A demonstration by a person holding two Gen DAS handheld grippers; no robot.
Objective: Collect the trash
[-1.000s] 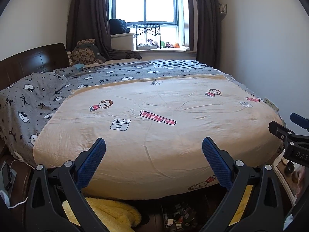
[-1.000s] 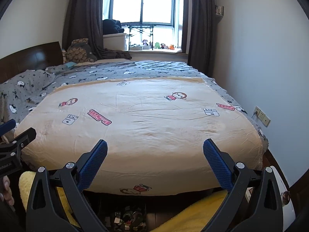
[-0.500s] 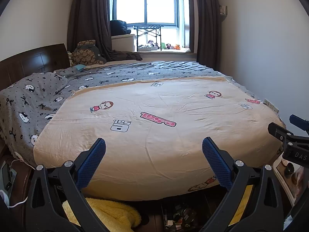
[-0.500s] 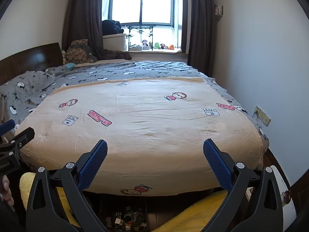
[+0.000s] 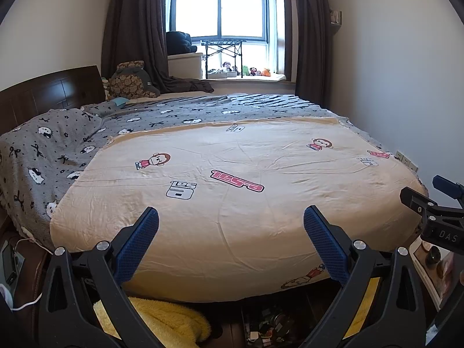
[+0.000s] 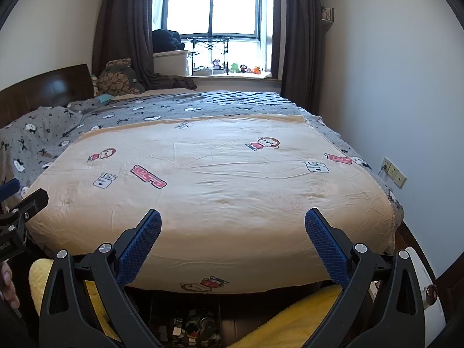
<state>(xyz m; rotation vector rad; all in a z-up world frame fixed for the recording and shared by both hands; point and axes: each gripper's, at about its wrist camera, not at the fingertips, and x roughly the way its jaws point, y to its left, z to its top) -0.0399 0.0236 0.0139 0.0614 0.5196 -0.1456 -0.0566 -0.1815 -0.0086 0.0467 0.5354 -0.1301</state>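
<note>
Left wrist view: the left tool [image 5: 231,220] is held wide open and empty over the foot of the bed [image 5: 237,179]. At 6 o'clock, under the bed edge, a clutter of small trash [image 5: 269,326] is seen on the floor, a yellow towel [image 5: 165,316] at 7 o'clock. In the right wrist view, the right tool [image 6: 233,222] is likewise spread and empty, the trash [image 6: 194,326] again at 6 o'clock.

Quilt [image 5: 232,174] on bed — window [image 5: 220,8] behind

Both wrist views low at the foot, facing windowward, sharing the bed [image 5: 232,156] (left view further left)
</note>
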